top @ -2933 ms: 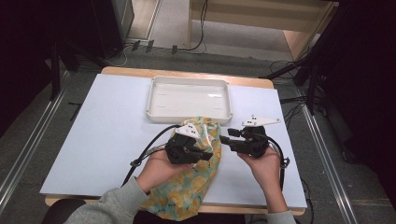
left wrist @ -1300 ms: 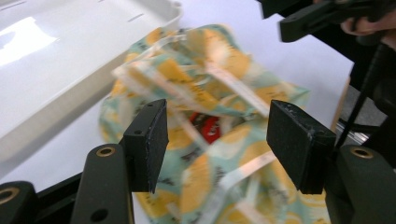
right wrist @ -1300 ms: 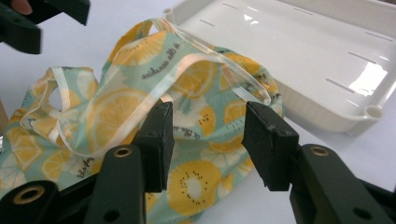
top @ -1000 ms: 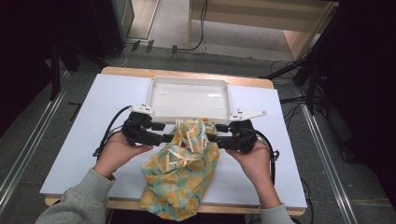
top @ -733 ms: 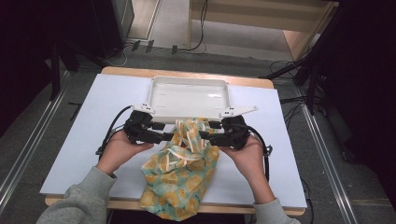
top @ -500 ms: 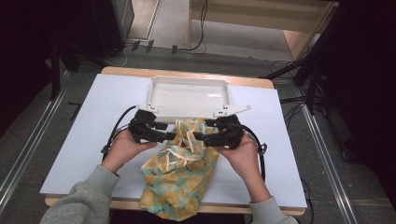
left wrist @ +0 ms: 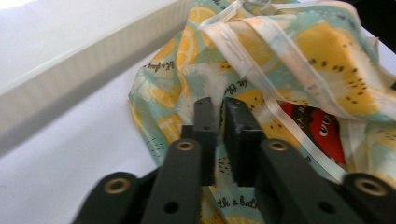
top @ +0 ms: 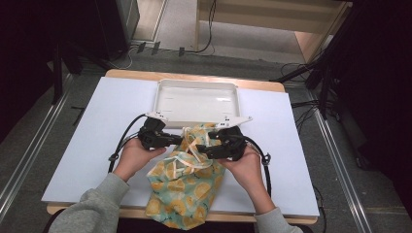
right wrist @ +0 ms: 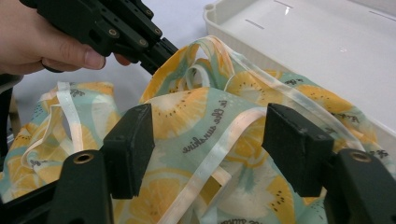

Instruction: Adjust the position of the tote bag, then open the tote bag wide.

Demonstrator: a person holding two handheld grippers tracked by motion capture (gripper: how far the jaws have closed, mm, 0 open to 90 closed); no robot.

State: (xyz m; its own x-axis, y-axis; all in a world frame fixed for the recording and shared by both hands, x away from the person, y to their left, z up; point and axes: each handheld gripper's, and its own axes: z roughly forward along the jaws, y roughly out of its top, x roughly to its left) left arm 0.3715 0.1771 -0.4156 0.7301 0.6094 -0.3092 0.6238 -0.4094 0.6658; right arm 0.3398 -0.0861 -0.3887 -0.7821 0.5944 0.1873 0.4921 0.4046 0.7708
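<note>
Bag [top: 187, 179] lies on the table [top: 87, 141], near edge, just before the tray [top: 197, 99]. Left gripper [left wrist: 215, 123]: jaws have just closed, pinching the bag's fabric edge. Right gripper [right wrist: 210, 140]: jaws wide, straddling fabric without pressing. The left gripper view alone reveals a red item [left wrist: 317, 128] inside the bag.

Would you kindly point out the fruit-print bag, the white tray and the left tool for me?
fruit-print bag [top: 187, 182]: high view, the middle of its cloth body.
white tray [top: 197, 100]: high view, its bare floor.
left tool [left wrist: 219, 135]: left gripper view, between its shut jaw tips on the bag's cloth.
</note>
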